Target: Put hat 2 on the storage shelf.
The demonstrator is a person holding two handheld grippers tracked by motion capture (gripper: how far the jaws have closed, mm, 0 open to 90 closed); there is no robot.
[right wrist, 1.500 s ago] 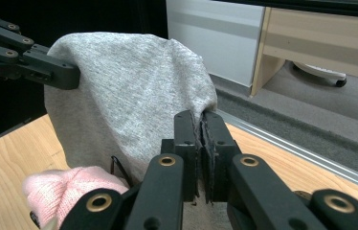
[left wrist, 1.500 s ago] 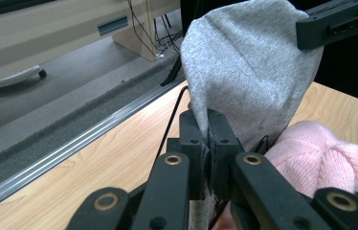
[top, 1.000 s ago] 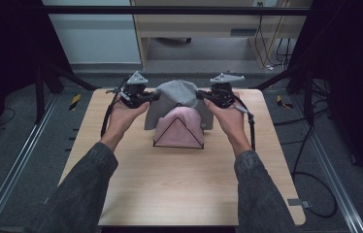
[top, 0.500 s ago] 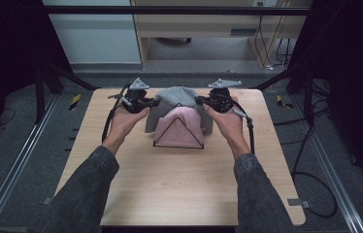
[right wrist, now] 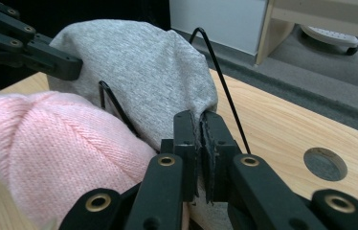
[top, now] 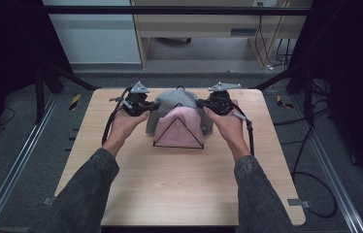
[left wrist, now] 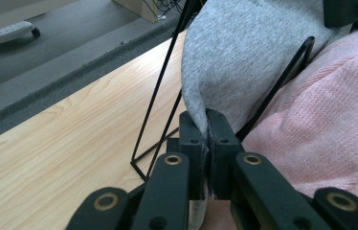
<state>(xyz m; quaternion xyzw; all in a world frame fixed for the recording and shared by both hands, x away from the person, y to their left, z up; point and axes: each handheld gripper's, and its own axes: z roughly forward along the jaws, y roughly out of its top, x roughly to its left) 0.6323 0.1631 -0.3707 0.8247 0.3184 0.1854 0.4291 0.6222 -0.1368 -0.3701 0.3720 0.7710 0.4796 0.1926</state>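
The grey beanie (top: 177, 99) sits draped over the rear frame of a black wire stand (top: 178, 145) near the far edge of the tabletop (top: 179, 189), just behind a pink knitted beanie (top: 179, 127) on the front frame. Its brim runs left to right between the hands. The left hand-held gripper (top: 146, 103) pinches the brim's left edge, jaws pressed together on the cloth; the right hand-held gripper (top: 203, 103) pinches the right edge likewise. Both are equally near, so any lift would need to go straight up off the wire peak.
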